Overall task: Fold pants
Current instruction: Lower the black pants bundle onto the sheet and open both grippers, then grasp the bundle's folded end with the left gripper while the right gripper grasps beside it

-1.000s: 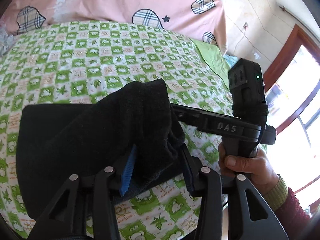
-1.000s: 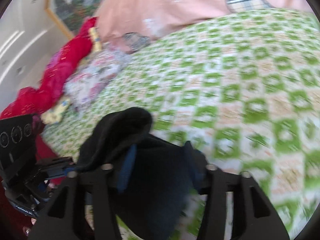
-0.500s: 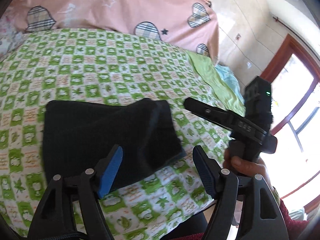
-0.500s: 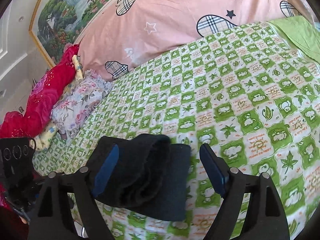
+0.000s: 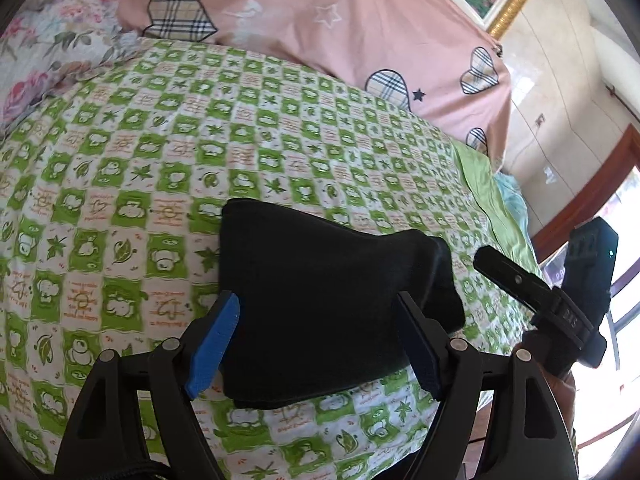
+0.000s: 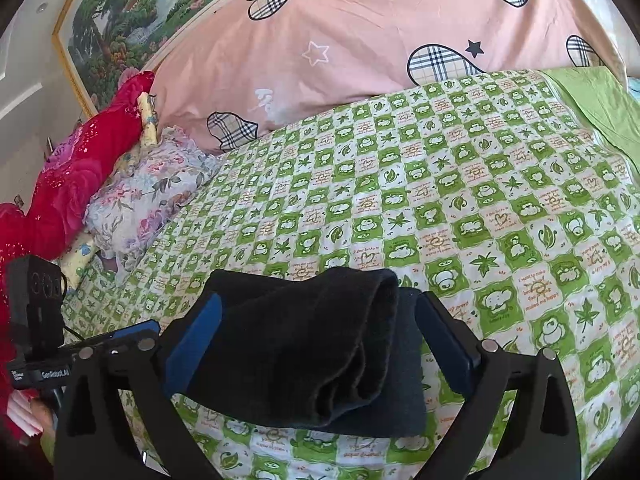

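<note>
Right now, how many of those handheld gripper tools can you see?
2. The left gripper and right gripper both sit open around the folded black pants on the checked bedsheet.

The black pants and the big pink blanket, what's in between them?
Only bare green checked sheet lies between the folded black pants and the pink blanket. The right wrist view shows that stretch most clearly.

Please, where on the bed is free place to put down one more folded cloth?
Bare checked bedsheet lies between the folded black pants and the pink quilt. Crowded: the left side with the floral pillow and red bedding.
</note>
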Demonstrator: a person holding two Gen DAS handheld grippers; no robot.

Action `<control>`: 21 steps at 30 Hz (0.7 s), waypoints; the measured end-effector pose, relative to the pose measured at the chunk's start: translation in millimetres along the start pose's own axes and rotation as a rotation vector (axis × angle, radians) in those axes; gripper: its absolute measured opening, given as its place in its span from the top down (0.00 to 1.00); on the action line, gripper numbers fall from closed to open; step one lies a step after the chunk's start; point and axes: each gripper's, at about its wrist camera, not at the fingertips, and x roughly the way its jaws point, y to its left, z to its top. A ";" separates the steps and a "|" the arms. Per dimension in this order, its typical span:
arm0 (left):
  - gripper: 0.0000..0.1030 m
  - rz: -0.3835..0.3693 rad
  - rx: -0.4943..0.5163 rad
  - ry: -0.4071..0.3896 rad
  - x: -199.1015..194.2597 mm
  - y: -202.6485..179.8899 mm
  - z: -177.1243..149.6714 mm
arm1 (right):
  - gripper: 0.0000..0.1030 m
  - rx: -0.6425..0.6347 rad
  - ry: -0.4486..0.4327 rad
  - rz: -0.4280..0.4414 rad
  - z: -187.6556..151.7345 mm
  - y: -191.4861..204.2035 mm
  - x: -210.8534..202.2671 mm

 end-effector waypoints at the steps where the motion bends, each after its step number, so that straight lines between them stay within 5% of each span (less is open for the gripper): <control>1: 0.23 0.007 -0.013 0.002 0.6 4.8 0.9 | 0.04 0.001 0.004 -0.008 -1.3 1.0 1.5; 21: 0.22 0.042 -0.116 0.101 38.8 37.7 1.0 | 0.04 0.123 0.095 -0.077 -34.9 -27.7 39.1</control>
